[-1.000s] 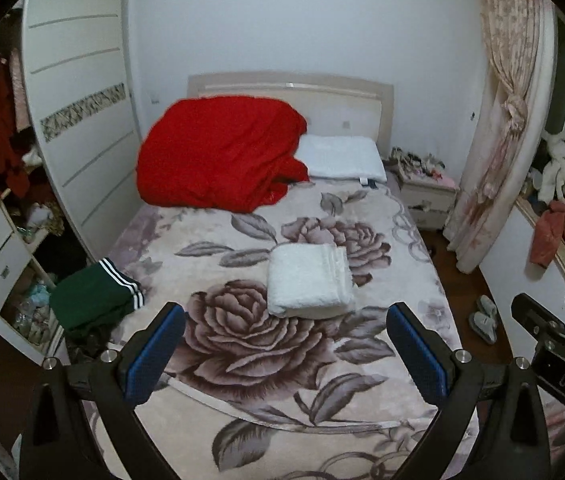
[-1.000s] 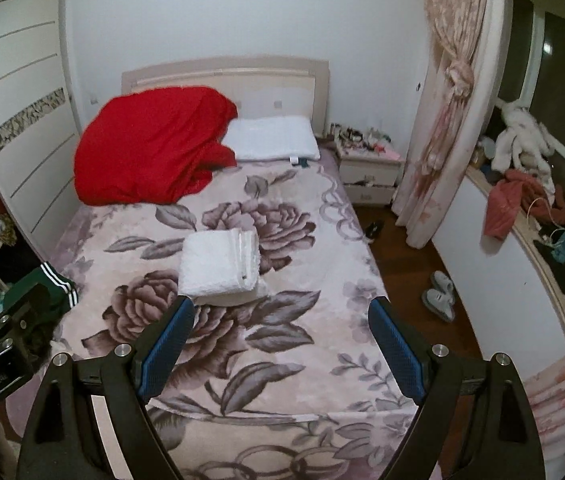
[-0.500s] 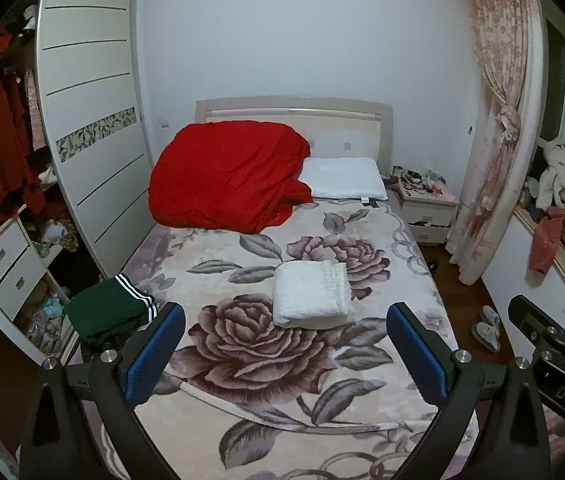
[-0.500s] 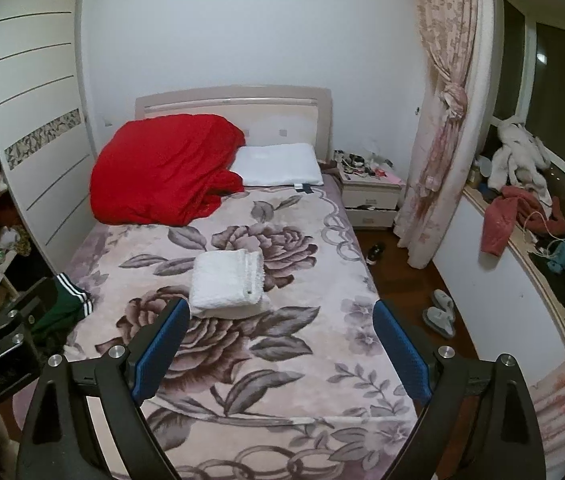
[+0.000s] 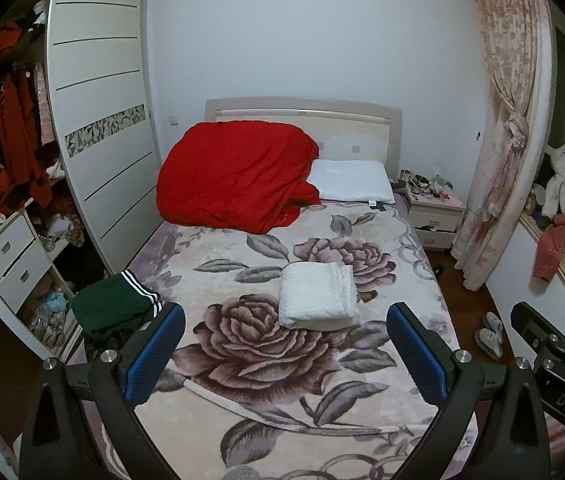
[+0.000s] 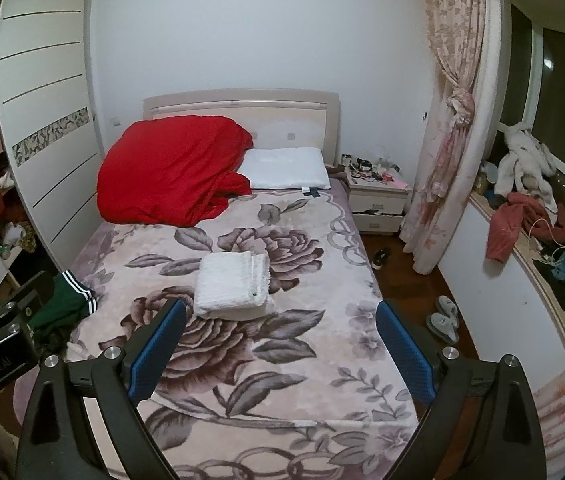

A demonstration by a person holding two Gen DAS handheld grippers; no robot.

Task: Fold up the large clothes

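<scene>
Bedroom, floral bed (image 5: pixel 362 420) below me. Both my left gripper (image 5: pixel 284 354) and right gripper (image 6: pixel 278 350) hang wide open, empty. White fold (image 5: pixel 318 295) lies mid-bed, green garment (image 5: pixel 116 308) at the left edge. I'd drag that one flat first.

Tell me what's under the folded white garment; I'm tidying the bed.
The folded white garment rests directly on the floral blanket, over its rose print. Nothing else shows at its edges; whatever lies beneath its middle is covered.
</scene>
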